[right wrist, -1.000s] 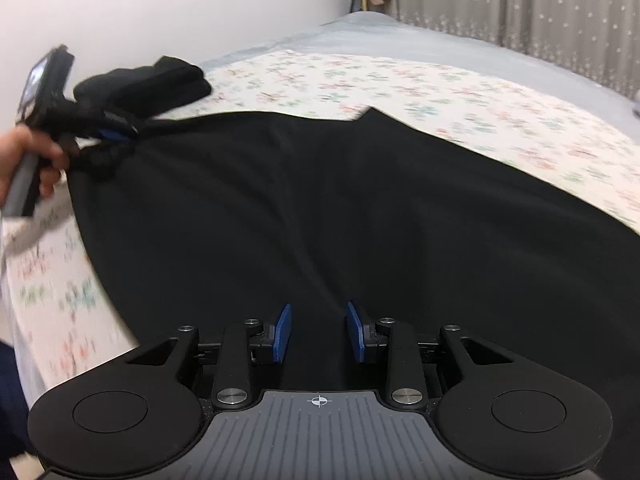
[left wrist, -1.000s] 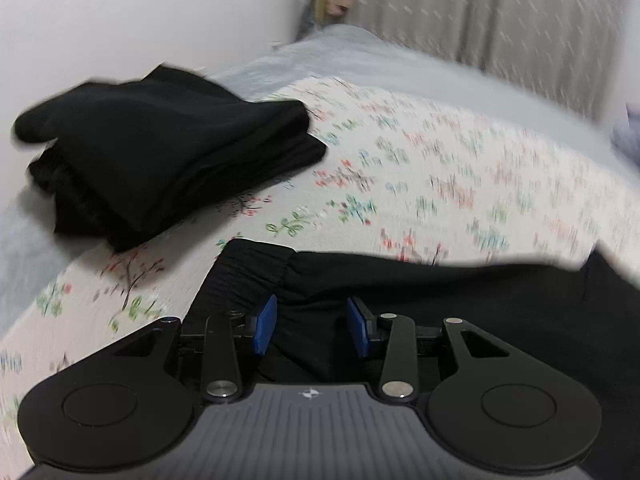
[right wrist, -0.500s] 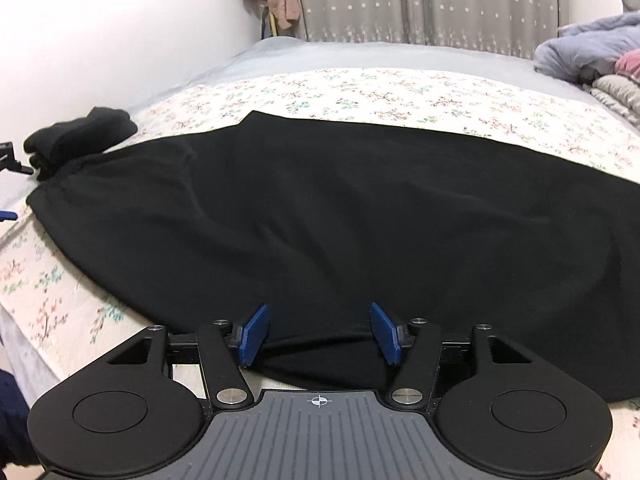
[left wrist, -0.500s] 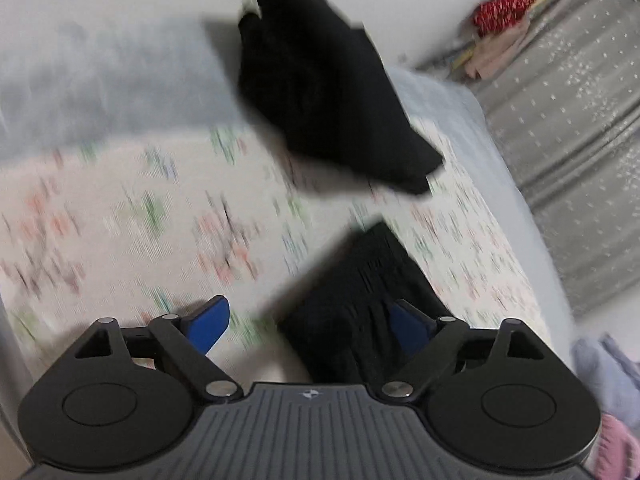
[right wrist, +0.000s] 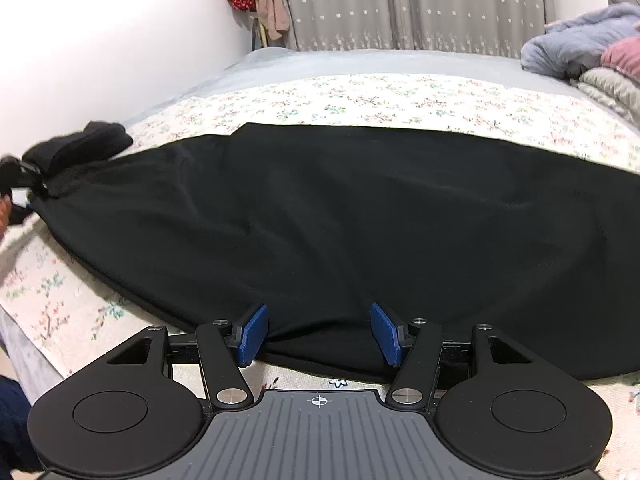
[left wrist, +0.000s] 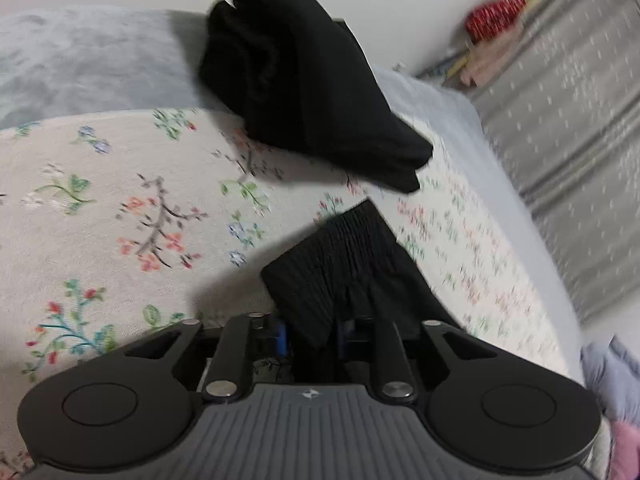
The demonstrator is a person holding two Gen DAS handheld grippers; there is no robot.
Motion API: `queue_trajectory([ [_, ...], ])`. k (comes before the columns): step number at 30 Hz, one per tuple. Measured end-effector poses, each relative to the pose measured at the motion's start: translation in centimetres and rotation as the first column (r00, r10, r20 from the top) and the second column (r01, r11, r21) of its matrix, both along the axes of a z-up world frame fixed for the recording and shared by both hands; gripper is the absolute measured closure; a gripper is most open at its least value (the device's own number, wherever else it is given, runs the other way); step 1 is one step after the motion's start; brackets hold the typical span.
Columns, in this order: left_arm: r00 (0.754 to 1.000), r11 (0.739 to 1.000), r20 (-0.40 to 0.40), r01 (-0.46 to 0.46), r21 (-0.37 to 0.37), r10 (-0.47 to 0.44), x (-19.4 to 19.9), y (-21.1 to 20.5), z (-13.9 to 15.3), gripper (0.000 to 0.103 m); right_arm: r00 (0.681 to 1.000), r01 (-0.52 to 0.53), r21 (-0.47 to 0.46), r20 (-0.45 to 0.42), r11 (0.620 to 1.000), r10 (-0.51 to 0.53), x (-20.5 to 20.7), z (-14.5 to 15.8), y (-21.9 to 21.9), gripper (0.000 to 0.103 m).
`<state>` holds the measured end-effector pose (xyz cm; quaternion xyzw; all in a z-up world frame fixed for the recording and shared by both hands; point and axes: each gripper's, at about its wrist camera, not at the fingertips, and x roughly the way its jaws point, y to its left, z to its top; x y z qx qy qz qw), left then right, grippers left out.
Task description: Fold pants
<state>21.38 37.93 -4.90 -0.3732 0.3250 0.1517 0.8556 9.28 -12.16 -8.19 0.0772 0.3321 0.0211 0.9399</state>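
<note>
The left gripper [left wrist: 310, 334], wide apart a moment earlier, was closing on the waistband [left wrist: 340, 256] of the pants [right wrist: 360, 220], spread across the floral bedsheet [right wrist: 400, 96]. The right gripper [right wrist: 319, 334] held open astride the near hem, unclamped. Fold ready to begin.

A folded black garment [left wrist: 312, 80] sits at the bed's left edge on the flowered sheet [right wrist: 360, 96]; a heap of blankets [right wrist: 588, 56] fills the far right corner, grey curtains [right wrist: 420, 4] behind.
</note>
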Motion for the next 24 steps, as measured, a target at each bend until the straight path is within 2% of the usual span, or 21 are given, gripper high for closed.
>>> queue_trajectory([
  [2, 0.999, 0.999, 0.038, -0.034, 0.025, 0.033, -0.9, 0.4, 0.6, 0.073, 1.0, -0.006, -0.02, 0.001, 1.0, 0.006, -0.2, 0.1, 0.1, 0.046],
  [5, 0.998, 0.996, 0.057, -0.046, 0.071, 0.042, -1.0, 1.1, 0.7, 0.073, 1.0, -0.018, 0.005, 0.01, 1.0, 0.018, -0.3, -0.3, -0.5, 0.046],
  [7, 0.999, 0.997, 0.044, 0.004, 0.081, -0.008, -0.6, 1.3, 0.1, 0.071, 1.0, -0.02, 0.017, 0.01, 1.0, 0.02, -0.3, -0.5, -0.9, 0.046],
  [9, 0.999, 0.991, 0.013, 0.029, 0.129, -0.031, -0.3, 1.1, -0.3, 0.07, 1.0, -0.019, 0.015, 0.006, 1.0, 0.018, -0.3, -0.5, -1.2, 0.046],
  [13, 0.997, 0.997, 0.067, 0.022, 0.067, -0.027, -1.3, 2.2, -0.3, 0.07, 1.0, 0.007, 0.009, -0.012, 1.0, -0.007, -0.6, -0.1, -1.9, 0.047],
  [17, 0.998, 0.989, 0.049, 0.043, 0.141, -0.05, -1.6, 1.6, -0.2, 0.07, 0.998, 0.061, 0.002, -0.034, 0.998, -0.061, -1.2, -0.3, -4.4, 0.048],
  [20, 0.998, 0.99, 0.041, 0.041, 0.137, -0.047, -1.5, 1.6, -0.2, 0.066, 0.991, 0.109, -0.032, -0.069, 0.994, -0.111, -1.9, -0.1, -6.8, 0.049],
  [22, 0.998, 0.988, 0.038, 0.052, 0.144, -0.058, -1.4, 1.9, -0.2, 0.063, 0.976, 0.188, -0.059, -0.102, 0.98, -0.193, -2.8, 0.2, -9.0, 0.049],
  [24, 0.998, 0.987, 0.028, 0.058, 0.149, -0.063, -1.5, 2.1, -0.2, 0.06, 0.941, 0.304, -0.083, -0.131, 0.949, -0.313, -4.0, 0.3, -11.9, 0.043],
])
